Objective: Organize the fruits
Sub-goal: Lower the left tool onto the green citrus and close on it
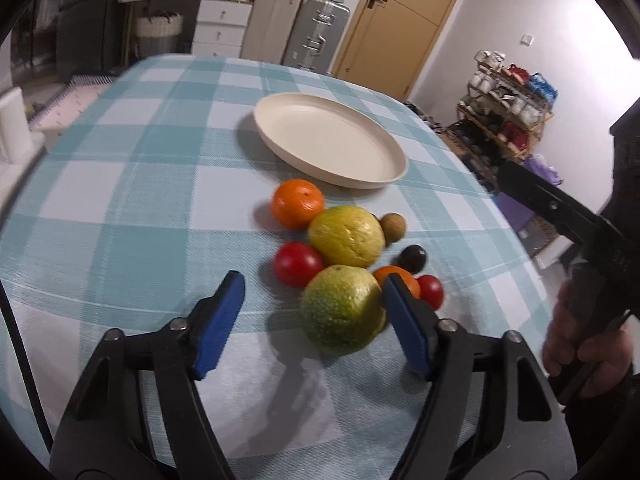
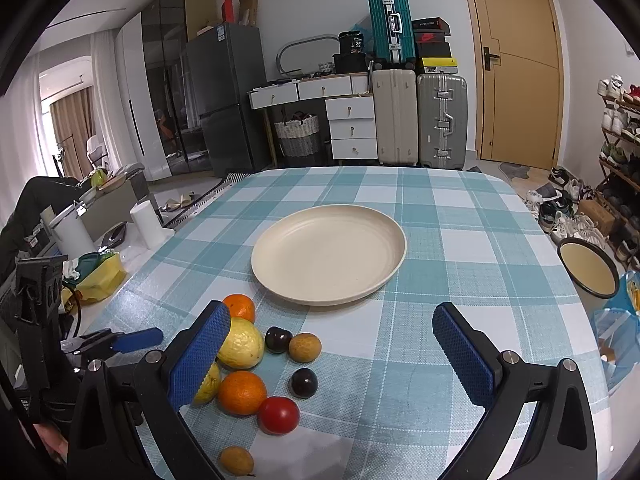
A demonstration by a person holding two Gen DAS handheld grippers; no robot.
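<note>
Near the table's (image 1: 132,184) front edge, the left gripper (image 1: 312,300), fingers spread, approached the green fruit (image 1: 342,310); the right gripper (image 2: 332,360) hovered with fingers released, and closing squarely on the fruit seemed next, the plate (image 1: 394,174) still bare.

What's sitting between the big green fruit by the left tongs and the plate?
The rest of the pile: from the green fruit, the yellow fruit, a red one and an orange lie before the plate. Lifting over them looks simplest.
</note>
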